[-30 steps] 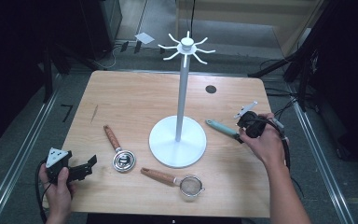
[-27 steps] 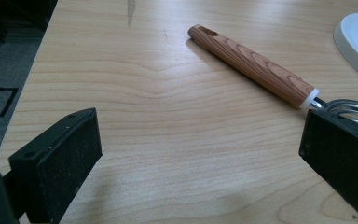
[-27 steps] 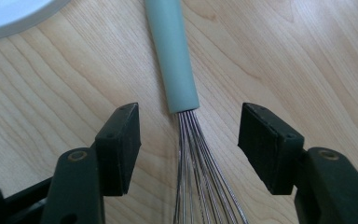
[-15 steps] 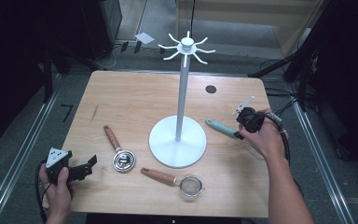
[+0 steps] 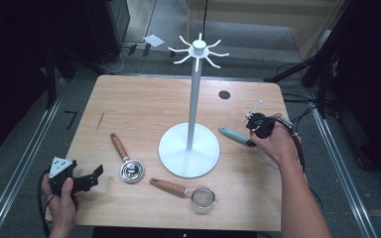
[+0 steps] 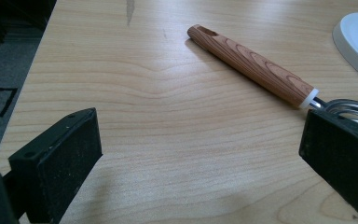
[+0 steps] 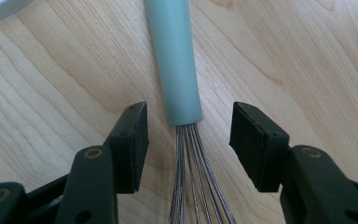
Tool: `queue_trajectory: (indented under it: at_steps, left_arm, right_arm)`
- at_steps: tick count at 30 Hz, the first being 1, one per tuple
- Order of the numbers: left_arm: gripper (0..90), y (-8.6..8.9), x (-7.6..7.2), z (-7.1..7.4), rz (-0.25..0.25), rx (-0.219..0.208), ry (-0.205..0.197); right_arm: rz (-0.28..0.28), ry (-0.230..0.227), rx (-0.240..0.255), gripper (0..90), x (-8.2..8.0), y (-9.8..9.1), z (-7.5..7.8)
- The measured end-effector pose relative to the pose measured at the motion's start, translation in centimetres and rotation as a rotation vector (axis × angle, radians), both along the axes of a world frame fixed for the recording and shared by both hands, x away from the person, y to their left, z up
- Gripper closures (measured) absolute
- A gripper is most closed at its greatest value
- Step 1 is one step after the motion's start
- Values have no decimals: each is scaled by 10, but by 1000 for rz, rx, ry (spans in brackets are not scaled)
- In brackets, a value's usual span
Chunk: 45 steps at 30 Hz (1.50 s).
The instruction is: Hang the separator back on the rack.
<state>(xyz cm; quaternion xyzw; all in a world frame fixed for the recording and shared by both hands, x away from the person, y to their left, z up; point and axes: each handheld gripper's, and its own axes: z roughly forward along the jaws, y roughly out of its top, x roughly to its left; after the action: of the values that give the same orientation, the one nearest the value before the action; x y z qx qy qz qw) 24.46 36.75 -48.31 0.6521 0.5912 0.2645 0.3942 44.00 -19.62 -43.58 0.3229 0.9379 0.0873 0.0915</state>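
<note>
R claw (image 7: 189, 144) dropped onto whisk (image 7: 176, 60), closing, not gripping; L claw (image 6: 200, 158) open, empty

bare wood (image 5: 139, 106) left of stand (image 5: 189, 148), probably passable, whisk (image 7: 175, 60) between right tongs (image 7: 189, 140)

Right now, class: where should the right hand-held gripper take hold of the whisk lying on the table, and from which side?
Probably the whisk at its teal handle's wire end, from above. It lies flat and straight between the open right hand-held gripper pads; the wires would flex.
</note>
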Motion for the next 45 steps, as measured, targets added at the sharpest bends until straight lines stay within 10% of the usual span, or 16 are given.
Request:
queue_trajectory:
  at_steps: [13, 23, 45]
  left_arm:
    - [0, 0, 0, 0, -3, -5, -1]
    - [0, 0, 0, 0, -6, -1, 0]
    - [0, 0, 0, 0, -5, -9, 2]
  right_arm:
    - [46, 62, -101, 525, 15, 23, -12]
    - [57, 138, -99, 663, 22, 22, -23]
    - [67, 156, -123, 709, 26, 28, -26]
